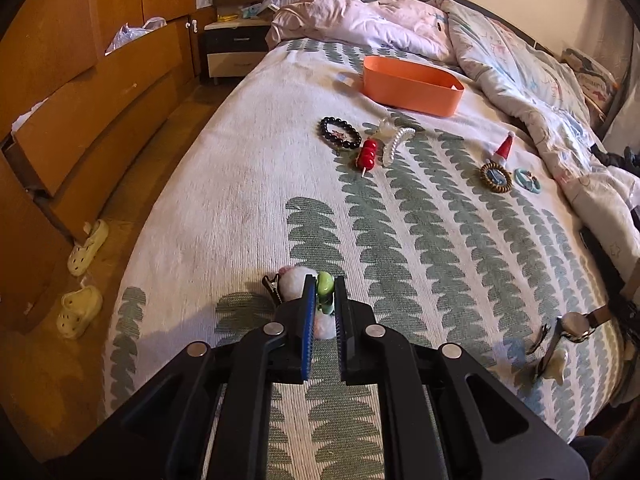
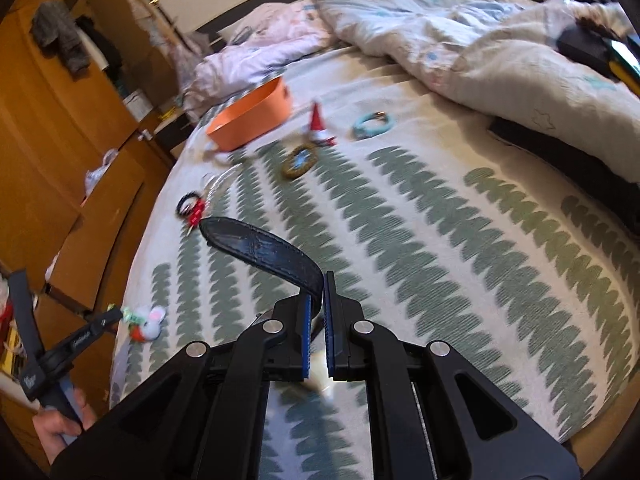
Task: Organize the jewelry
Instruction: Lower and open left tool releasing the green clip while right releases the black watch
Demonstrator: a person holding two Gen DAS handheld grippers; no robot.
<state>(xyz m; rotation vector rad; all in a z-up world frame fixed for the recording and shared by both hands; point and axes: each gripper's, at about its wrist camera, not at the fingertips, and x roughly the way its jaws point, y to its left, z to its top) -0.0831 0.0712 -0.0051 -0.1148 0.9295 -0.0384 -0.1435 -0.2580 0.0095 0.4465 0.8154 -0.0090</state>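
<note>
Black watch strap pinched only at its end by the right gripper may slip free, while the left gripper, closed on a plush hair clip, could drop it short of the orange bin.

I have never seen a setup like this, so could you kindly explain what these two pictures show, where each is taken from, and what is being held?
No robot here: a person holds a hand-held two-finger gripper in each hand, each with a wide-angle camera looking along its fingers. One picture comes from the left gripper, the other from the right gripper. Both look down on a bed with a leaf-patterned cover. On it lie an orange bin, a dark bead bracelet, a red bead clip and other trinkets. The left gripper is shut on a plush hair clip; the right is shut on a dark watch strap.
</note>
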